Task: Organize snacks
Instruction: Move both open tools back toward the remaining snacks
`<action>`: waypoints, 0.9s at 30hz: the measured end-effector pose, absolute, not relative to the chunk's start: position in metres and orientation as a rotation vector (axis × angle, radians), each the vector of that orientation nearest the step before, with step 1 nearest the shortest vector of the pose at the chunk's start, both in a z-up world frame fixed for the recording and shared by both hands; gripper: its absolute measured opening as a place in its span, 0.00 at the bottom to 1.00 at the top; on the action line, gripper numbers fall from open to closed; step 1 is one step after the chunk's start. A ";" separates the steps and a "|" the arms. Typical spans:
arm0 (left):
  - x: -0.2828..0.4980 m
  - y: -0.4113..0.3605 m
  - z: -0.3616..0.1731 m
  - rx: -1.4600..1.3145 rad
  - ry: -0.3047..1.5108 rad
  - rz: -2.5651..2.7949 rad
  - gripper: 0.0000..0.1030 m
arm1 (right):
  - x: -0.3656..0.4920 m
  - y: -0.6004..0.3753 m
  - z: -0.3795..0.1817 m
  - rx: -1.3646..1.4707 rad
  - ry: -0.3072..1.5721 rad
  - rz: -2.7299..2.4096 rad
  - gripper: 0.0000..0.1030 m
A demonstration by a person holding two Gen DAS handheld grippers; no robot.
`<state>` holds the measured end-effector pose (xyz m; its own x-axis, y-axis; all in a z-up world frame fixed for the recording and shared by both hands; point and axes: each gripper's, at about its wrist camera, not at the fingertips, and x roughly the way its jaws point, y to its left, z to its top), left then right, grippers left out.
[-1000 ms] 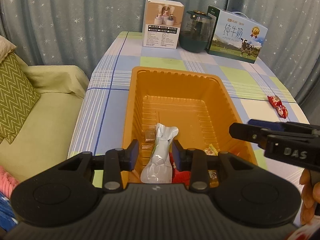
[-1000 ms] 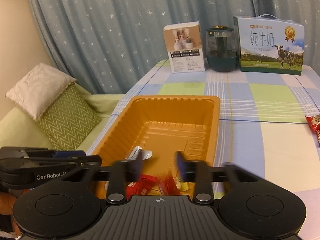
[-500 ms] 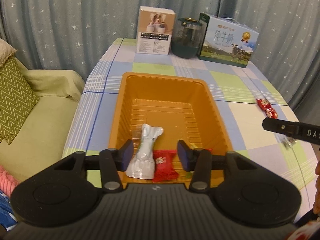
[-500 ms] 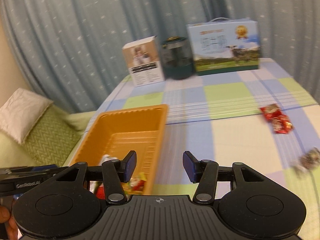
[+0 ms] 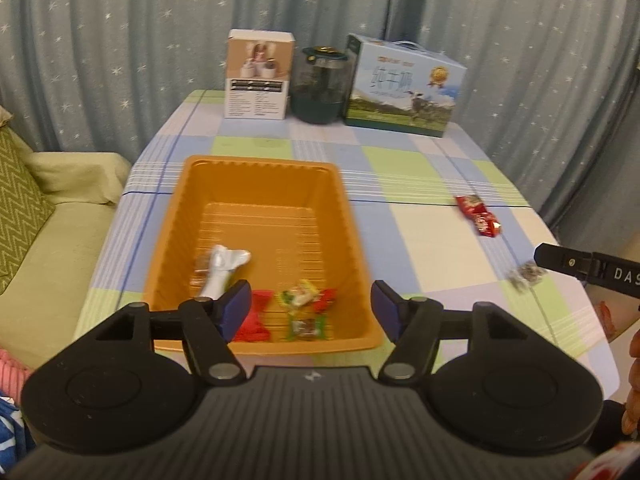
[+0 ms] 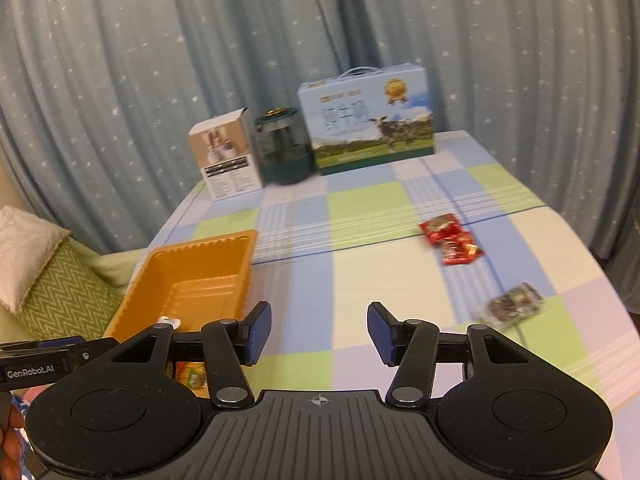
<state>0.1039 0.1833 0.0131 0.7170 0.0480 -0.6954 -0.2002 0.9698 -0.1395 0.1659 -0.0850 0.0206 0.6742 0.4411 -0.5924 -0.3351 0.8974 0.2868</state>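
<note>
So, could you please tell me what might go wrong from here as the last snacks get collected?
The dark clear-wrapped snack lies near the table's right edge, so a clumsy pinch could push it off. The two red packets touch, so the right claw may grab only one.

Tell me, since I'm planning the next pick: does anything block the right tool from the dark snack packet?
Nothing visible does. Only bare tablecloth lies between the open right tool and the dark snack packet.
</note>
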 end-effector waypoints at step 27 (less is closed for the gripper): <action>0.140 0.063 0.026 -0.125 0.740 -0.097 0.76 | 0.141 -0.233 0.013 0.258 0.713 0.158 0.60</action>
<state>0.1396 0.0633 0.0265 0.7346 -0.1325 -0.6655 0.0444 0.9880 -0.1477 0.1406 -0.2330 0.0129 0.7466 0.2304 -0.6241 -0.0553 0.9564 0.2869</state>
